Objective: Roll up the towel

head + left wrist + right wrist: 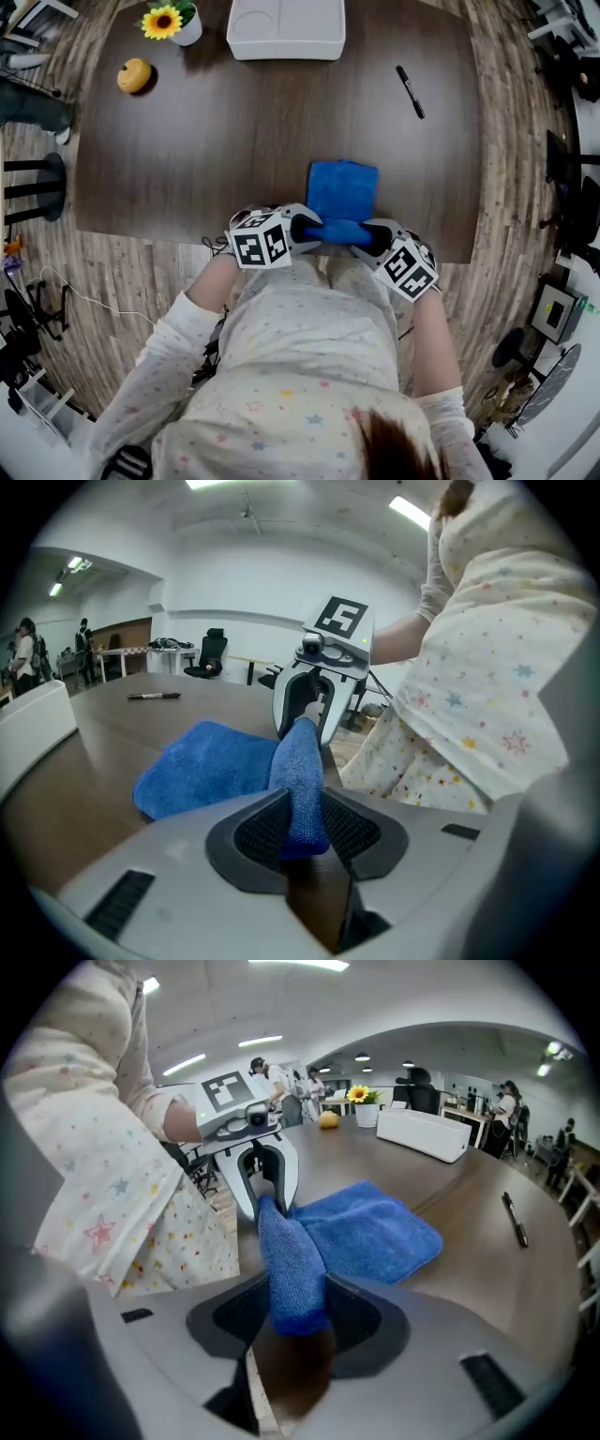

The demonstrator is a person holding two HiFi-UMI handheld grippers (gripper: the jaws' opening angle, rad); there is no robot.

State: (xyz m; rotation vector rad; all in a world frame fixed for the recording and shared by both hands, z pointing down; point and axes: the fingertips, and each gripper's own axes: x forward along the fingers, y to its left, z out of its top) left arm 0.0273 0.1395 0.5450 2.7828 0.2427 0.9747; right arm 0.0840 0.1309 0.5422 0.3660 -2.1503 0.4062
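**Both tongs clamped on the rolled end of the towel**

The blue towel is seen at the near edge of the bench, and its nearest part is gathered into a tight roll. That roll is stretched straight between the two tongs, with one end gripped by each.

The left tongs are closed onto the left end. In the left gripper view the dark ribbed pads are pressed against the blue cloth on both sides, and the tip of the roll is poked just past them. The same is shown on the other side: the right tongs are closed onto the right end, with cloth squeezed between the pads and nothing else in the grip. The two tongs are pointed at each other, tip toward tip, with only the short roll between them. Whether the roll is rested on the bench or lifted off it cannot be told.

Beyond the roll, away from the tongs, the rest of the towel is spread flat and unrolled. Well beyond the right tongs, a black pen is laid on the wood. Far ahead of both tongs a white tray is set at the far edge. Well beyond the left tongs, a potted sunflower and a small orange object are placed.
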